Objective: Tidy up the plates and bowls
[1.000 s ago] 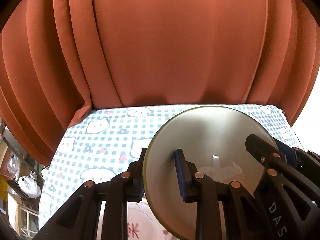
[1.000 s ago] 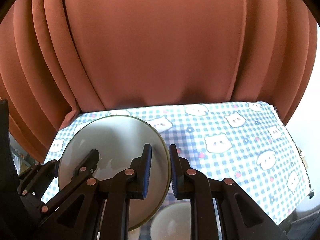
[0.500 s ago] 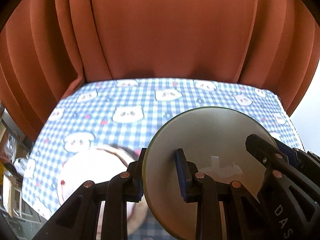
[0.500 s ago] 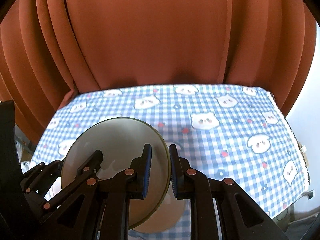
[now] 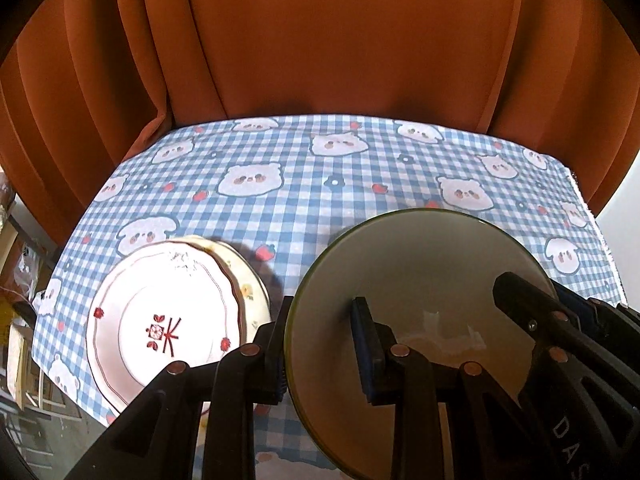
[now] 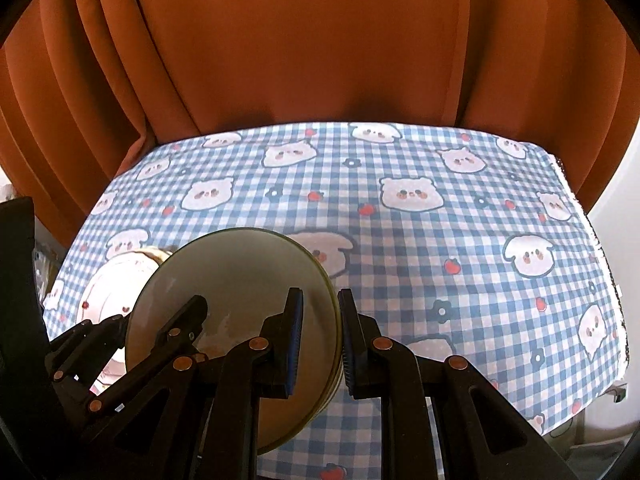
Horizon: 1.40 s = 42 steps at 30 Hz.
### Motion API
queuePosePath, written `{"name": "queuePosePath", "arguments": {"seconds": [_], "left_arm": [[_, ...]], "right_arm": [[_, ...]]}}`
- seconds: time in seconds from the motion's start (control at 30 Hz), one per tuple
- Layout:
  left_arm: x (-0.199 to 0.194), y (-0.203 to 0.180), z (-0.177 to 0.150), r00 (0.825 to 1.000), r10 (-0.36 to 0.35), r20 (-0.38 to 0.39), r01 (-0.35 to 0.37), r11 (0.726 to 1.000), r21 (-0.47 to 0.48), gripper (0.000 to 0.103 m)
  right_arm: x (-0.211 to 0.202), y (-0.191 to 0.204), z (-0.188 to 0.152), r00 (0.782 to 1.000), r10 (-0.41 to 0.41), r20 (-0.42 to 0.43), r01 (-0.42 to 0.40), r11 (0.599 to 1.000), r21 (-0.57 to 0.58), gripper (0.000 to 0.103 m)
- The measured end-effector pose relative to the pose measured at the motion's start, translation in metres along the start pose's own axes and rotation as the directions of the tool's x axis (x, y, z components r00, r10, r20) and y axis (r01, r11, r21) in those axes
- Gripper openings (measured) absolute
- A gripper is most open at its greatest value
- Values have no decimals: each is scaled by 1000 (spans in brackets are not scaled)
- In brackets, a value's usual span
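A pink plate (image 5: 160,328) with a red flower motif lies on the checked cloth (image 5: 340,184) at the left of the worktop, overlapping a cream floral plate (image 5: 248,280) that shows only as a crescent behind it, a start, it appears, on a stack. Just right of them the left gripper (image 5: 320,340) has its fingers (image 5: 366,344) clamped on the near-left rim of a green-rimmed dish (image 5: 420,280), one blue pad under the rim and one inside. The dish hangs above the cloth, tilted with its inside towards the cameras, clear of both plates. Across it the right gripper (image 6: 320,340) bites the opposite rim, fingers (image 6: 294,336) closed on the wall in the same way. The two-sided hold looks chosen to keep a wide, smooth dish level and stop it swinging, since a single pinch on one edge would likely let it tip. Whether it is a shallow bowl or a deep plate cannot be told, so its place is a guess: onto the stack at left, or onto the bare cloth at right. A rust curtain (image 6: 320,60) hangs behind the worktop.
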State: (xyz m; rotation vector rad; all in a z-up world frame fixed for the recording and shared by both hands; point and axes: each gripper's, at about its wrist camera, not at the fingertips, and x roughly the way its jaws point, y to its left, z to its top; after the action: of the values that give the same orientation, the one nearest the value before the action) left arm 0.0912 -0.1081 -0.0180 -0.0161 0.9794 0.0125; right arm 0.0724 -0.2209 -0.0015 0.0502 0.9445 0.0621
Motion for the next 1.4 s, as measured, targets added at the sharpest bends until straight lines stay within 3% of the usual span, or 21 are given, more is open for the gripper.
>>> {"name": "queuePosePath", "arguments": {"seconds": [0.5,0.77,1.0,1.13,1.17,1.23,1.27,1.33,1.4], "left_arm": [[28,-3,-13,995,57,-79,-61,997,-50,26],[35,-5,-17,990,97,-101,-104,992,-66,26],[33,1,-18,994,43,-103,-51,996,-74,29],[35,6,-18,994,-6,-111,-1,998,-56,44],[37,9,-18,993,-28,-118,22,998,-51,54],[40,13,-17,991,-50,-122,44,998,-48,65],[41,17,-16,990,-70,-124,65,997,-47,67],[45,19,-15,986,-98,-137,94,995,-35,72],[50,20,-14,978,-131,-160,131,991,-13,73]], "right_arm": [[34,-5,-3,996,33,-88,-38,997,-60,21],[38,-4,-3,995,33,-89,-43,993,-110,21],[37,-4,-4,996,27,-84,-35,995,-91,21],[35,-1,-4,996,1,-92,-8,997,-73,21],[34,-1,-4,996,-3,-92,-3,998,-67,21],[34,-1,-5,995,-12,-98,8,999,-41,22],[34,-1,-5,994,-14,-106,11,1000,-28,27],[36,-1,-7,992,-25,-125,26,1000,2,47],[35,0,-10,991,-39,-129,45,998,41,53]]}}
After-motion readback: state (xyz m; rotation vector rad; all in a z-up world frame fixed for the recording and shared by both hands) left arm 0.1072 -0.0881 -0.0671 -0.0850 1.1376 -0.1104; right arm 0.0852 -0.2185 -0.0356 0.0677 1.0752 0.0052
